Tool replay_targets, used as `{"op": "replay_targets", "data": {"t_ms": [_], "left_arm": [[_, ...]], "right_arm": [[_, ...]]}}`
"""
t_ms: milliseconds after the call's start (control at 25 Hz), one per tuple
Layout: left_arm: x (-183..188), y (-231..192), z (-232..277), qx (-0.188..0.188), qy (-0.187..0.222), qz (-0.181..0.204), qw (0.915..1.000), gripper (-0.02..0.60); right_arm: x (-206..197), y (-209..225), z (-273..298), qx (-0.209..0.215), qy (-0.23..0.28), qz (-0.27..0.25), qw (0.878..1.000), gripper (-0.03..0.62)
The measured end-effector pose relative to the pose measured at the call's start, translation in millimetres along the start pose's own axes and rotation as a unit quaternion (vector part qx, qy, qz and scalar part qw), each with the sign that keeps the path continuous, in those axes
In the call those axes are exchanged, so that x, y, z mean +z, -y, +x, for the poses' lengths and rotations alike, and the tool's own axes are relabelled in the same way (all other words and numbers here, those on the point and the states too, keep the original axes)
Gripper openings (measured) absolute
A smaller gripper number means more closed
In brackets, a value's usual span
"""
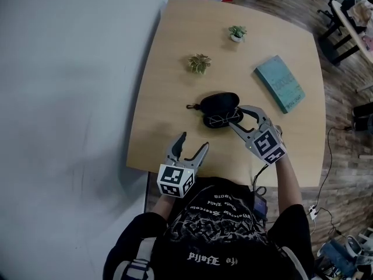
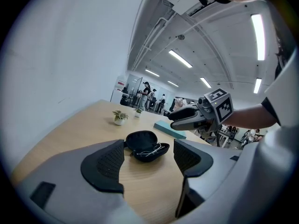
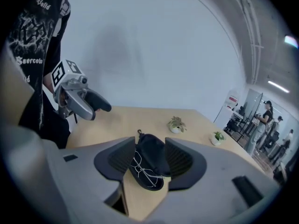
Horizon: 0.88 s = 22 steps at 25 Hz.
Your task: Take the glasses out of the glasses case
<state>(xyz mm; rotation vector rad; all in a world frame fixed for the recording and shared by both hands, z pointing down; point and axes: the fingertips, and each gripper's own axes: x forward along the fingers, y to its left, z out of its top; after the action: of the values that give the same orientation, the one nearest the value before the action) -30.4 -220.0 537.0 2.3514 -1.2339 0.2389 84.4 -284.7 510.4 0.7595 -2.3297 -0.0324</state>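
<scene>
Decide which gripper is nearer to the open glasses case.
Right. The right gripper has its open jaws at the glasses case's right edge. The left gripper, open and empty, hangs apart from it, near the table's front edge.

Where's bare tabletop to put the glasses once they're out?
Widest bare patch: light wooden table left of the open black glasses case, ahead of the left hand-held gripper. Also bare between the teal book and the near edge. Crowded: around the case, where the right hand-held gripper straddles it.
</scene>
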Motion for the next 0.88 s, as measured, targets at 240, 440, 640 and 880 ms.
{"op": "replay_targets", "data": {"t_ms": [240, 440, 640, 880], "left_arm": [[-12, -14, 5, 0.029, -0.016, -0.023, 0.9992, 0.341], [-20, -18, 8, 0.035, -0.022, -0.038, 0.9984, 0.341], [-34, -28, 10, 0.045, -0.041, -0.052, 0.9968, 0.341], [-41, -39, 12, 0.051, -0.053, -0.066, 0.9951, 0.341]], "right_arm": [[-15, -4, 32, 0.038, -0.047, -0.059, 0.996, 0.213], [-33, -2, 61, 0.073, -0.085, -0.091, 0.989, 0.213], [-54, -2, 79, 0.098, -0.121, -0.118, 0.981, 0.213], [-71, -9, 90, 0.138, -0.16, -0.173, 0.962, 0.213]]}}
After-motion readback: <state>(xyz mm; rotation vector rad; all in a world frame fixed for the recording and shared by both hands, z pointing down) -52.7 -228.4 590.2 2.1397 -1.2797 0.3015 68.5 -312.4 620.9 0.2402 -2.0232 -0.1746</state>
